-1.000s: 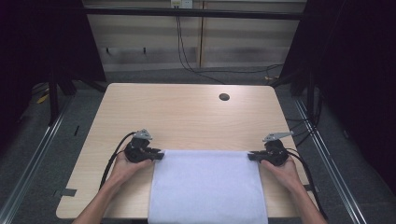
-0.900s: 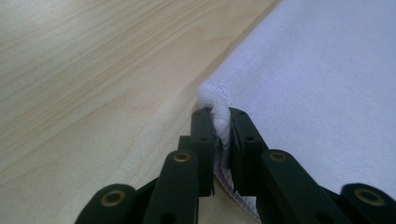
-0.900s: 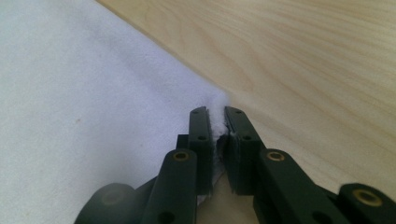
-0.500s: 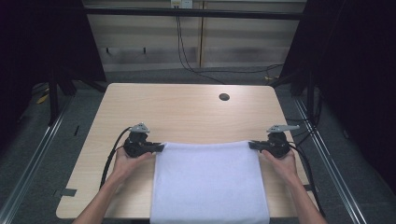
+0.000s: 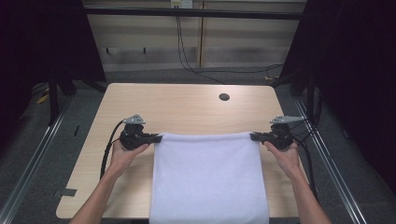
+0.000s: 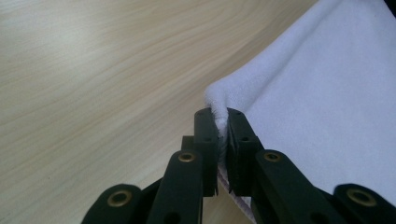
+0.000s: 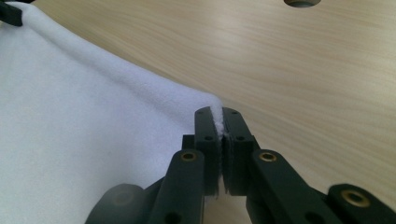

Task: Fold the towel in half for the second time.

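White towel [image 5: 208,179] — lies over the near half of the wooden table [image 5: 187,109], midway between its left and right edges; its near end hangs past the table's near edge. The far edge of the towel is pulled straight between the two grippers, one far corner in each.

Left gripper [image 5: 156,138]: jaws clamped on the towel's far left corner. In the left gripper view [image 6: 223,122] a bunched fold of cloth sits pinched between the two black jaws, and the cloth slopes away from them above the wood.

Right gripper [image 5: 254,136]: jaws clamped on the far right corner. In the right gripper view [image 7: 218,120] only a thin line of white cloth shows between the pads, which stand almost together. Both sets of jaws have just been closing, with cloth between them.

Containers: none on the table.

Surroundings — a round hole [image 5: 224,97] in the tabletop near the far right corner, well apart from the towel. Black cables [image 5: 109,147] trail from the left gripper along the left side of the table. The wood between the towel's far edge and the far edge of the table is bare.
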Motion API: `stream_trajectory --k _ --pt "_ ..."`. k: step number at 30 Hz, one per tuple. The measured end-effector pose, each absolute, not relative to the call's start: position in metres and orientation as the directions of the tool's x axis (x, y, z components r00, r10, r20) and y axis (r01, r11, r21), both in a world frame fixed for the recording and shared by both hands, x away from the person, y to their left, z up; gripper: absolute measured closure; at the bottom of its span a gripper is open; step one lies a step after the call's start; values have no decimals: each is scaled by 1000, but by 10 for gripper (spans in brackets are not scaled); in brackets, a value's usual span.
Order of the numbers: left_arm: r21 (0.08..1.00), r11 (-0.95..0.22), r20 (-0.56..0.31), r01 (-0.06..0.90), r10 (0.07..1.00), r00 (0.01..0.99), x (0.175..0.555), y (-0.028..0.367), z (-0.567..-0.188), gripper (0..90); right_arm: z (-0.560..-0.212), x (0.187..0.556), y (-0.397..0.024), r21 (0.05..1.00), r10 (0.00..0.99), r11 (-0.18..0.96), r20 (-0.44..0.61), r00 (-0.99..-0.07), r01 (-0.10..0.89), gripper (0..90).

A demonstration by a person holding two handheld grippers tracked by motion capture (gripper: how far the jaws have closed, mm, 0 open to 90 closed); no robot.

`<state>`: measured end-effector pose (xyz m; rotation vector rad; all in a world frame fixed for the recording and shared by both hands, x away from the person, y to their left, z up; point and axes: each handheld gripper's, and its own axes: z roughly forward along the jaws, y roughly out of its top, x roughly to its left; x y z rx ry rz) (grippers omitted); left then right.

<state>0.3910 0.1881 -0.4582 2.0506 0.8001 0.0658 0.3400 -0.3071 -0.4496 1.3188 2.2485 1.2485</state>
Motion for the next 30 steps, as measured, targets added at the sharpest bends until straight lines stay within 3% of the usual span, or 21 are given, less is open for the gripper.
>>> stream_trajectory --k 5,19,30 --pt "775 -347 -268 528 577 771 405 190 -452 847 -443 351 -309 780 805 218 197 -560 587 867" --pt "802 -353 -192 483 613 766 432 176 -424 849 -432 381 -315 792 836 171 199 -512 586 868" --pt "863 -235 -217 447 627 748 460 177 -409 849 -414 412 -318 803 851 131 210 -482 581 868"
